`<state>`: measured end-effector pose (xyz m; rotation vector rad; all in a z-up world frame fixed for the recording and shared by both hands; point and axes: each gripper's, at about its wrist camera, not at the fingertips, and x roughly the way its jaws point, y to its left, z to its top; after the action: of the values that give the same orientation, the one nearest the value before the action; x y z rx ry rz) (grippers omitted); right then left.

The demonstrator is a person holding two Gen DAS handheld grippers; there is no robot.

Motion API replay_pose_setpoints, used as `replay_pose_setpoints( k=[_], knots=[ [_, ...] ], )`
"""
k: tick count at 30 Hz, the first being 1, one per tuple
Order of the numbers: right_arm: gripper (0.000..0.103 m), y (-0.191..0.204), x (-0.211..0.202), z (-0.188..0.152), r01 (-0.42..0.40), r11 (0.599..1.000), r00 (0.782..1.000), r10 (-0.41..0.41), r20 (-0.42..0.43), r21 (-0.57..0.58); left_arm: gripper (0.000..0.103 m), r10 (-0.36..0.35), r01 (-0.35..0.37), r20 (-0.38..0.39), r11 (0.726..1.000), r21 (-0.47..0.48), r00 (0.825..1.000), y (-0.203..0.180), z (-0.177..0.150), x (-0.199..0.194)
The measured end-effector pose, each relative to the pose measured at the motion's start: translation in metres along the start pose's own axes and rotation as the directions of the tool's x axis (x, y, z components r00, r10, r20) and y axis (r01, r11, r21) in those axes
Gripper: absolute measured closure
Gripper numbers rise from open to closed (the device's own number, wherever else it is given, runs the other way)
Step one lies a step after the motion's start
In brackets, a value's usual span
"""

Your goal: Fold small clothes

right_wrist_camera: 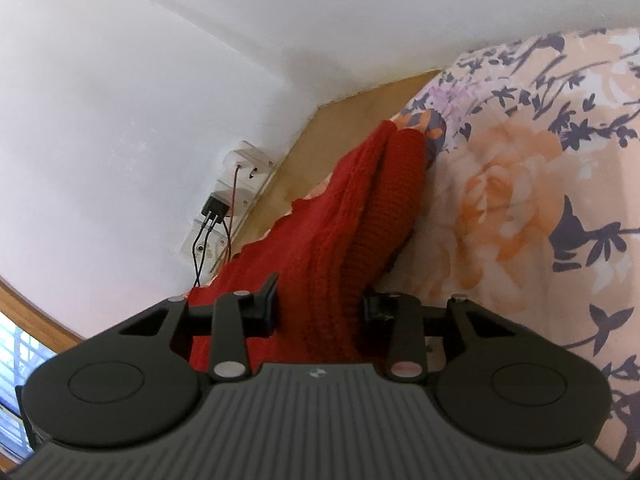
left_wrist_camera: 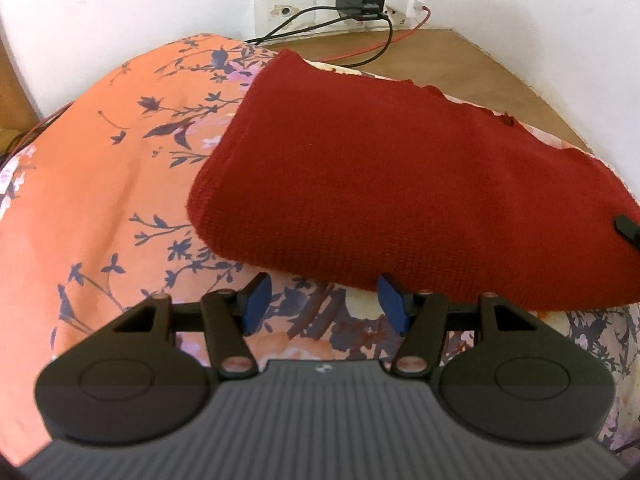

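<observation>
- The red knit garment (left_wrist_camera: 400, 184) lies on the floral bedsheet (left_wrist_camera: 104, 184), already doubled over: its rounded left edge reads as a fold, and in the right wrist view two layers show, one on top of the other.
- The far edge of the red knit garment, toward the wall socket (left_wrist_camera: 340, 4), looks ragged and uneven, so the layers are probably not lined up neatly yet.
- The left gripper (left_wrist_camera: 322, 304) sits at the near edge of the red knit garment, away from the wall socket, with its jaws spread open and holding nothing; one blue pad (left_wrist_camera: 394, 300) is just at the hem, though whether it touches I cannot tell.
- The right gripper (right_wrist_camera: 318, 308) has a thick bunch of the red knit garment between its jaws, and they appear to be clamped on it.
- My judgement: at least one fold is made; the right gripper seems to be carrying an end over for another, which is not yet laid down.
- Left to do: set that end flat, square the edges, release.
</observation>
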<state>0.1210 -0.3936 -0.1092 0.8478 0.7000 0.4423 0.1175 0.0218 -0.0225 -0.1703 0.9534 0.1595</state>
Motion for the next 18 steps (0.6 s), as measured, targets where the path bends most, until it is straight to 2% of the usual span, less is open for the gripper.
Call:
replay_pose_setpoints(
  k=[4,11,18],
  knots=[
    [0.062,-0.002,-0.001,0.001,-0.019,1.0,1.0,0.019,0.008,0.005,0.043,0.024,-0.024,0.02,1.0,0.012,1.0,0.003,0.001,-0.008],
    [0.065,0.024,-0.007,0.003,-0.011,1.0,0.999,0.01,0.045,0.009,0.043,0.049,-0.052,0.045,0.997,0.051,0.998,0.019,0.014,-0.013],
    [0.068,0.069,-0.008,0.005,-0.03,0.999,0.996,0.028,0.08,0.018,0.043,0.008,-0.011,0.054,0.999,0.047,0.999,0.043,0.027,-0.014]
  ],
)
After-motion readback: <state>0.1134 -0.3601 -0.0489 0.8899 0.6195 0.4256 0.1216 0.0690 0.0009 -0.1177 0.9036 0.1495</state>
